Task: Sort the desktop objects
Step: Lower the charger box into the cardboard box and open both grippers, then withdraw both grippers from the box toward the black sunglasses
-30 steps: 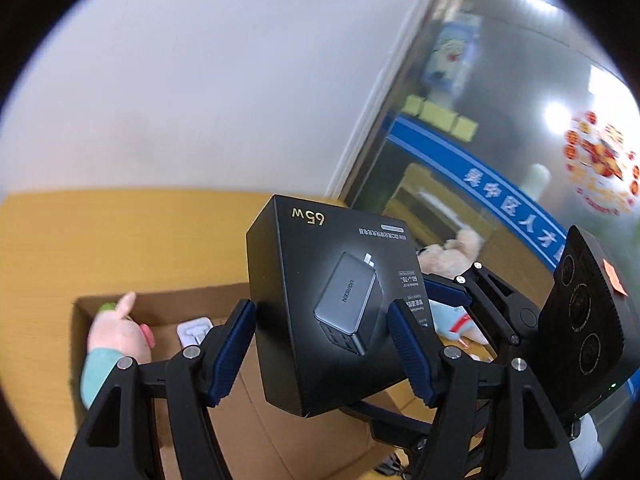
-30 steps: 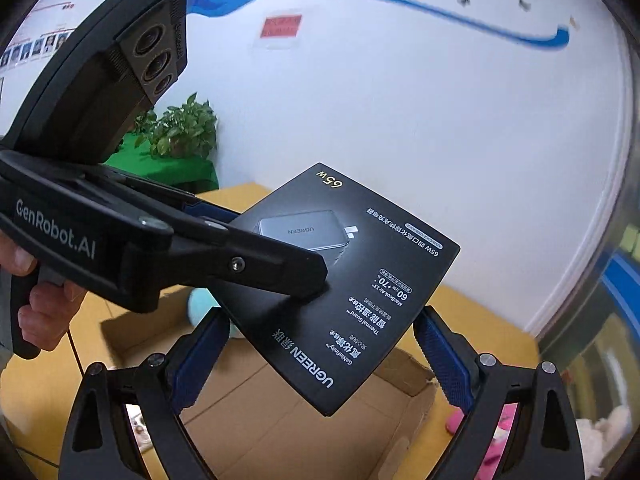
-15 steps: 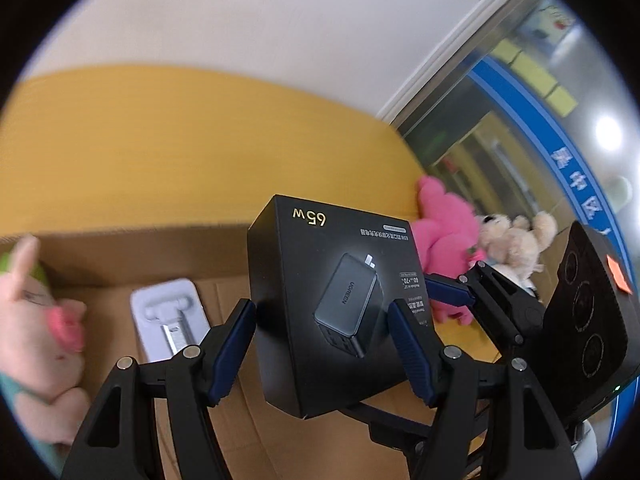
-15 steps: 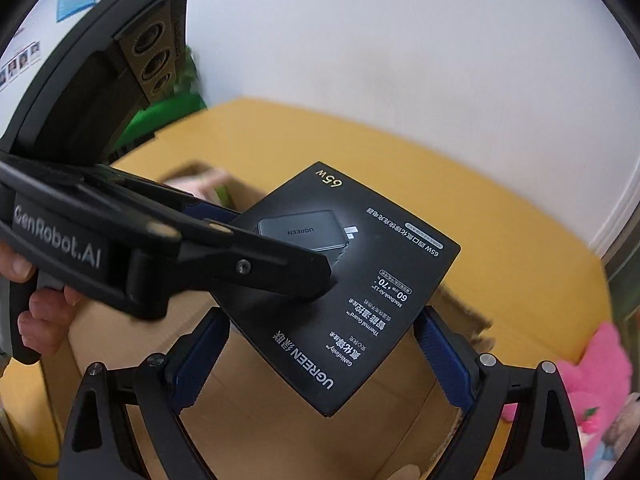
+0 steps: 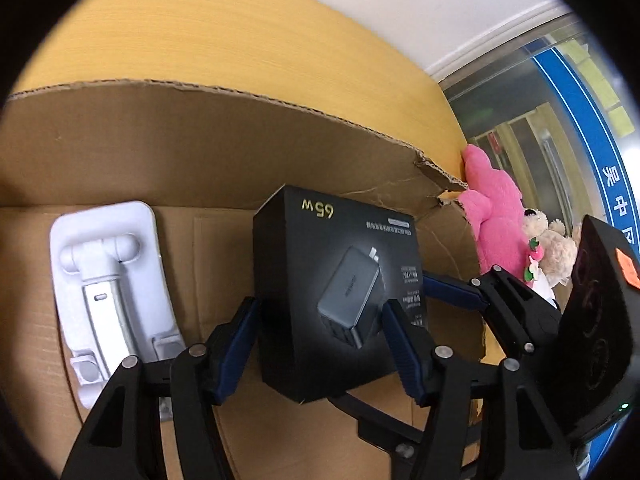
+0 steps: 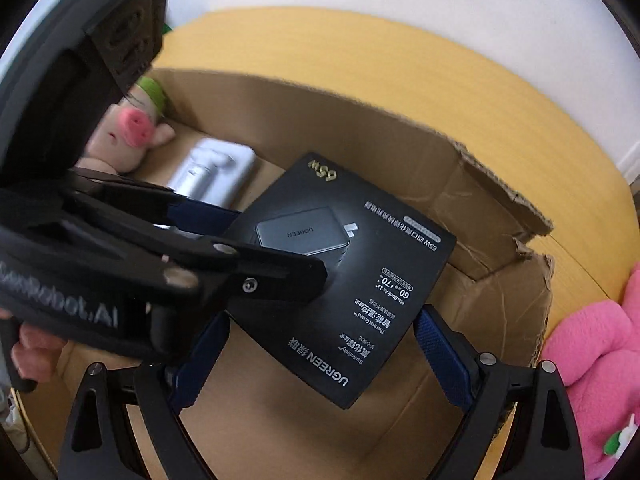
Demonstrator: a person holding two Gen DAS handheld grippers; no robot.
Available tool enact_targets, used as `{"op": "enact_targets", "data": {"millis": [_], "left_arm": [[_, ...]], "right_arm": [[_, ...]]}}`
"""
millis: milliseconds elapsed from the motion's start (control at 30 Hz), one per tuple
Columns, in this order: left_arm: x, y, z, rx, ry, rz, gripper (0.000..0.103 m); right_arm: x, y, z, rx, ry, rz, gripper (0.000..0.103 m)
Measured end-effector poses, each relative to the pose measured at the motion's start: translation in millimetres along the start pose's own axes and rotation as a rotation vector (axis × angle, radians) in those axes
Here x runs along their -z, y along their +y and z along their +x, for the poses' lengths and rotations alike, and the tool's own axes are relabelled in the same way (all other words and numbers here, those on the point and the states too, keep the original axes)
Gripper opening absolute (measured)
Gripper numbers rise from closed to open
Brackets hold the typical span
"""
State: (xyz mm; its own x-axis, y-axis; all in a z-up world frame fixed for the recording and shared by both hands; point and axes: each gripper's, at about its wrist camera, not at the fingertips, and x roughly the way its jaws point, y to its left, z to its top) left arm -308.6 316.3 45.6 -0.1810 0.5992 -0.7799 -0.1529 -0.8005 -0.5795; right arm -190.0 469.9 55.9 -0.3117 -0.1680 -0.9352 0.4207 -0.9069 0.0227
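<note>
Left gripper (image 5: 320,344) clamps charger box (image 5: 340,280) | "UGREEN", "65W" (gold)

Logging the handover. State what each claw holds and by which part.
Left claw grips the black charger box by its two opposite side faces, above the cardboard box. Right claw straddles it, apparently without contact.

Left gripper (image 5: 320,344) in matte black plastic, angular triangular cut-outs, ribbed blue finger pads (image 5: 402,350), silver screw heads at pivots, right gripper (image 6: 322,358) alike, white "GenRobot.AI" lettering, orange sticker (image 5: 626,268) on black housing, bare hand (image 6: 30,350)
</note>
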Motion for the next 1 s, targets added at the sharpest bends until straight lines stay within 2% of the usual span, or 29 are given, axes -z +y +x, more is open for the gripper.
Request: {"op": "enact_targets", "data": {"millis": [133,300,400,433,500,533,600,633,767,800,900,1000], "left_arm": [[-1,-14,-5,-0.003,0.002,0.021,0.061],[19,-36,-65,-0.036,-0.125,0.118,0.061],[46,-57,-116,-0.069,-0.222,0.21,0.062],[61,-67,-138,-0.087,-0.267,0.255,0.062],[86,-82,-173,-0.13,-0.348,0.32,0.063],[106,-89,-196,-0.17,-0.411,0.357,0.066],[138,-101,-228,-0.219,-0.514,0.403,0.072],[159,-105,-246,-0.254,-0.574,0.423,0.08],[237,-118,-287,-0.432,-0.804,0.451,0.08],[253,-118,-292,-0.458,-0.835,0.444,0.08],[292,-116,-302,-0.449,-0.877,0.457,0.08],[320,-110,-307,-0.455,-0.905,0.46,0.08]], "right_arm": [[5,-5,-2,0.058,0.008,0.038,0.095],[27,-6,-30,0.063,-0.023,0.078,0.1],[48,15,-65,0.074,-0.084,0.083,0.1],[49,16,-79,0.078,-0.118,0.089,0.1],[75,30,-117,0.123,-0.204,0.108,0.101],[88,39,-133,0.147,-0.239,0.115,0.103],[91,67,-169,0.185,-0.325,0.126,0.103],[96,79,-184,0.188,-0.365,0.13,0.103],[131,146,-237,0.195,-0.565,0.146,0.103],[134,154,-247,0.201,-0.587,0.15,0.103],[149,196,-261,0.236,-0.638,0.149,0.103],[169,235,-265,0.314,-0.696,0.144,0.103]]}}
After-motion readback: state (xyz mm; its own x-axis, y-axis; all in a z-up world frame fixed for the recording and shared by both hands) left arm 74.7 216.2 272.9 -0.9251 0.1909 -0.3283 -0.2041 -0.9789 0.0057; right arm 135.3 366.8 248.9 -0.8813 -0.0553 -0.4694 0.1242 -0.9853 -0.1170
